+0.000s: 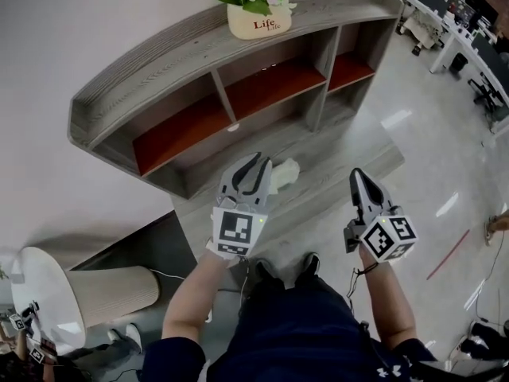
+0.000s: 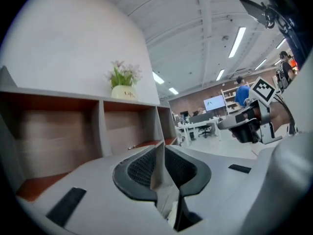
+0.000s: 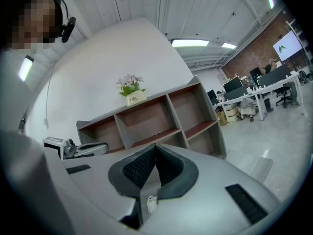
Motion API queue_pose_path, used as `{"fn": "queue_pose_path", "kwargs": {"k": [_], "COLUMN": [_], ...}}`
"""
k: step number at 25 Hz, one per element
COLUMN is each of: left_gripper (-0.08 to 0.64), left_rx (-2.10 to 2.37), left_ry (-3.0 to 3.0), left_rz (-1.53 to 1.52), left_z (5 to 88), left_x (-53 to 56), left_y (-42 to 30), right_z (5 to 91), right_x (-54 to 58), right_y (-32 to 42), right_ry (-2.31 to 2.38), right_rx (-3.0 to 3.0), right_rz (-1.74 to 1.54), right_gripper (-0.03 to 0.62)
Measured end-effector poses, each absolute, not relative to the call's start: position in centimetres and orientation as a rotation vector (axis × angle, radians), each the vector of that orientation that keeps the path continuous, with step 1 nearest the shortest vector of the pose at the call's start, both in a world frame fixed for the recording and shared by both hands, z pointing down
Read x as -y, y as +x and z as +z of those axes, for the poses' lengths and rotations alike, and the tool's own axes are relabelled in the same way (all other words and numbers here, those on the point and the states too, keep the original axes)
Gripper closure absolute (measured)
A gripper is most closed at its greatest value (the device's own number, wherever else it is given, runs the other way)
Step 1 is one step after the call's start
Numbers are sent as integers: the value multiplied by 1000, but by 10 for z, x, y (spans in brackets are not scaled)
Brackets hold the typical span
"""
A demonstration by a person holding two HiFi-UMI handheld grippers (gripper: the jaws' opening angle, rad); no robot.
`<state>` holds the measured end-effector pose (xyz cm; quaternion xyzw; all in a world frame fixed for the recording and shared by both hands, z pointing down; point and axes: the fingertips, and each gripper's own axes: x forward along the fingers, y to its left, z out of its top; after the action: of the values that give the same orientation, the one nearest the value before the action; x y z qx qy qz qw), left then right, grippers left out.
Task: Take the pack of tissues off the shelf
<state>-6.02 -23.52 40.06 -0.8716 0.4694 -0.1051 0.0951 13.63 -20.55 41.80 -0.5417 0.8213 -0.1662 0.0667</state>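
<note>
A pale pack of tissues (image 1: 285, 173) lies on the grey low ledge (image 1: 334, 153) at the foot of the wooden shelf (image 1: 159, 74). My left gripper (image 1: 258, 159) hangs above the ledge just left of the pack, apart from it. In the left gripper view its jaws (image 2: 159, 148) meet at the tips with nothing between them, and the pack is out of sight there. My right gripper (image 1: 357, 173) floats further right over the floor. Its tips (image 3: 155, 147) are also together and empty. The shelf's red-floored compartments (image 3: 146, 119) look empty.
A cream flower pot (image 1: 258, 18) stands on the shelf top. A white round stand with a beige body (image 1: 48, 297) sits at lower left. Desks and office chairs (image 1: 461, 30) fill the far right. The person's shoes (image 1: 306, 265) rest on the glossy floor by the ledge.
</note>
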Motion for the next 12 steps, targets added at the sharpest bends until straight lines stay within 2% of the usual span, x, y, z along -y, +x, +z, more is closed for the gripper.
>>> {"fn": "queue_pose_path", "kwargs": {"k": [3, 6, 12], "left_gripper": [525, 535, 540], "left_rx": [-1439, -1508, -1555], "left_ry": [-2544, -2543, -2598], "left_rz": [-151, -12, -13], "left_z": [366, 342, 332], "left_x": [223, 214, 199], "left_y": [-67, -75, -89], "right_z": [403, 389, 354], "right_x": [204, 202, 192], "right_y": [131, 126, 120], "right_ry": [-1612, -1611, -1576], "right_rx": [-2472, -2471, -2434], "right_rz": [-464, -431, -328], "right_gripper": [581, 581, 581]}}
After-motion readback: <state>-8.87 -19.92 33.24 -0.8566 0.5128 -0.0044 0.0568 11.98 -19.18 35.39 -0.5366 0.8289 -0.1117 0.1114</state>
